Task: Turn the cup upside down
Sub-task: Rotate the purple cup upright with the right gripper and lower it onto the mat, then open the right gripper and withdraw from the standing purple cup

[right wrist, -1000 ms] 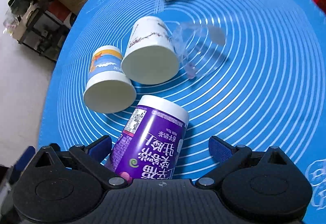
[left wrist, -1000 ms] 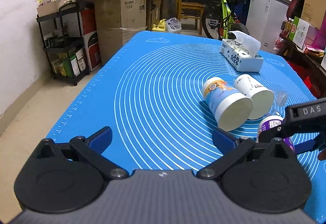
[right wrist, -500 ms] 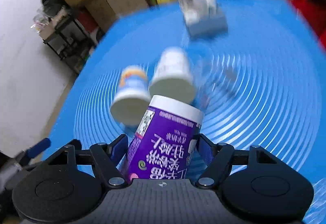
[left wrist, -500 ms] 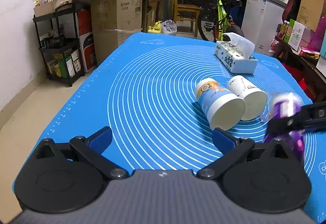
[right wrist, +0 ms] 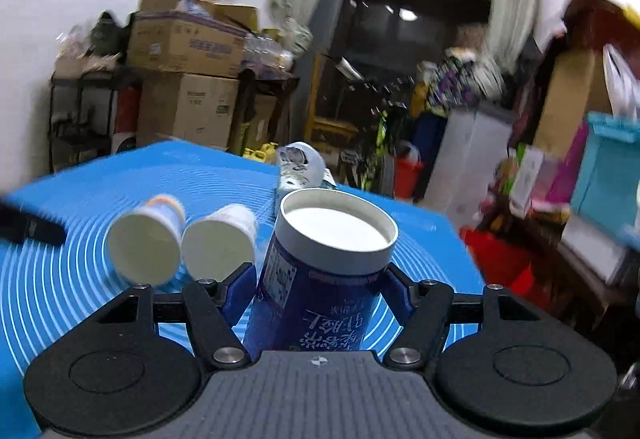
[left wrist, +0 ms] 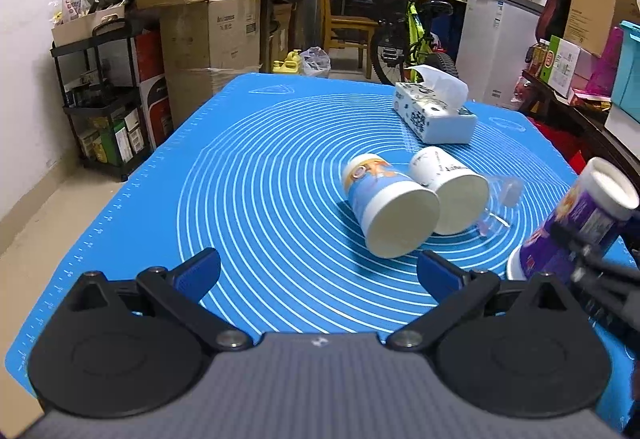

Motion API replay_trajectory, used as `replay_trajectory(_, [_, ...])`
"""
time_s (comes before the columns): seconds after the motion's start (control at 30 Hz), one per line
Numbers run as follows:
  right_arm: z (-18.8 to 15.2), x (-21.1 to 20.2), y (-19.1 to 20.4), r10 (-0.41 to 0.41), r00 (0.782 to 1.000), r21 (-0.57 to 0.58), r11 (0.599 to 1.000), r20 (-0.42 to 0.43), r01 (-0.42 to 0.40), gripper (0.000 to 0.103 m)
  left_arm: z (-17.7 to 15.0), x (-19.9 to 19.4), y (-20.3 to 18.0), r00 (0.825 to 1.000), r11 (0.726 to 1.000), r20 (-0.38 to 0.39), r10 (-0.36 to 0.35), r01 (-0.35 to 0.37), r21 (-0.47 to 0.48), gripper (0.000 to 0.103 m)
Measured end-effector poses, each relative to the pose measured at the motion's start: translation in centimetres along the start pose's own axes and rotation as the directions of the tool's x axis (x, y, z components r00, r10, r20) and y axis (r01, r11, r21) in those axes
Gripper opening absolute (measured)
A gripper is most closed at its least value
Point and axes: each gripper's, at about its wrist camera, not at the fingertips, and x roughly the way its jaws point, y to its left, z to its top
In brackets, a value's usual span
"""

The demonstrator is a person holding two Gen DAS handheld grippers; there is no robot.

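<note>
My right gripper (right wrist: pixel 320 291) is shut on a purple paper cup (right wrist: pixel 320 279), base up, mouth down, tilted over the blue mat (right wrist: pixel 60 279). In the left wrist view the purple cup (left wrist: pixel 576 227) leans at the right edge with its rim near the mat. A blue-and-orange cup (left wrist: pixel 388 207) and a white cup (left wrist: pixel 452 195) lie on their sides mid-mat, mouths towards me. My left gripper (left wrist: pixel 318 271) is open and empty, low over the mat's near side.
A tissue box (left wrist: pixel 434 115) stands at the back right of the mat (left wrist: pixel 240 179). A clear plastic cup (left wrist: pixel 500 199) lies beside the white cup. Boxes, shelves, a bicycle and a freezer surround the table.
My right gripper closed on the purple cup, lifted it off the mat and turned it so its base points up. The left gripper barely moved.
</note>
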Motion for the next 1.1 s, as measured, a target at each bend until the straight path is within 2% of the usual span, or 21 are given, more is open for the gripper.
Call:
replay_trajectory(0.07, [-0.9,-0.3,0.6,-0.001,1.000,-0.042,0.999,0.028,0.002,0.070,-0.2,-0.1,-0.2,1.000,1.000,-0.001,-0.002,0.002,0.004,0.103])
replay_trajectory(0.17, [-0.5,-0.2,1.1,0.002,1.000,-0.052,0.999,0.018,-0.001,0.070,-0.5,0.0,-0.7,1.000,1.000,-0.008,-0.005,0.005,0.013,0.103])
replay_trajectory(0.2, [-0.3,0.0,1.2,0.005,1.000,-0.047,0.999,0.012,-0.005,0.075,-0.5,0.0,-0.8,1.000,1.000,-0.011,-0.007,0.008,0.015,0.103])
replay_trajectory(0.43, [0.2,-1.4,-0.5,0.051,0.999,0.025,0.998,-0.011,-0.051,0.092,-0.7,-1.2,-1.8,0.999,0.999,-0.006,-0.039,0.039,0.018,0.103])
replay_trajectory(0.57, [-0.3,-3.5,-2.6,0.108,0.993,0.135,0.986,-0.049,-0.100,0.094,-1.8,-2.4,-2.9,0.998,0.998,0.004,-0.065,0.065,0.021,0.103])
replay_trajectory(0.67, [-1.6,-5.4,-4.2,0.144,0.989,0.209,0.969,-0.046,-0.131,0.094,-3.0,-3.3,-3.9,0.997,0.997,0.022,-0.071,0.070,0.043,0.103])
replay_trajectory(0.9, [-4.0,-9.9,-5.9,0.111,0.993,0.233,0.967,-0.037,-0.099,0.094,-5.1,-5.0,-6.2,0.994,0.987,0.043,-0.104,0.098,0.126,0.103])
replay_trajectory(1.1, [-5.0,-12.1,-6.5,0.098,0.994,0.239,0.967,-0.042,-0.085,0.094,-6.6,-6.1,-7.0,0.991,0.983,0.032,-0.130,0.125,0.136,0.103])
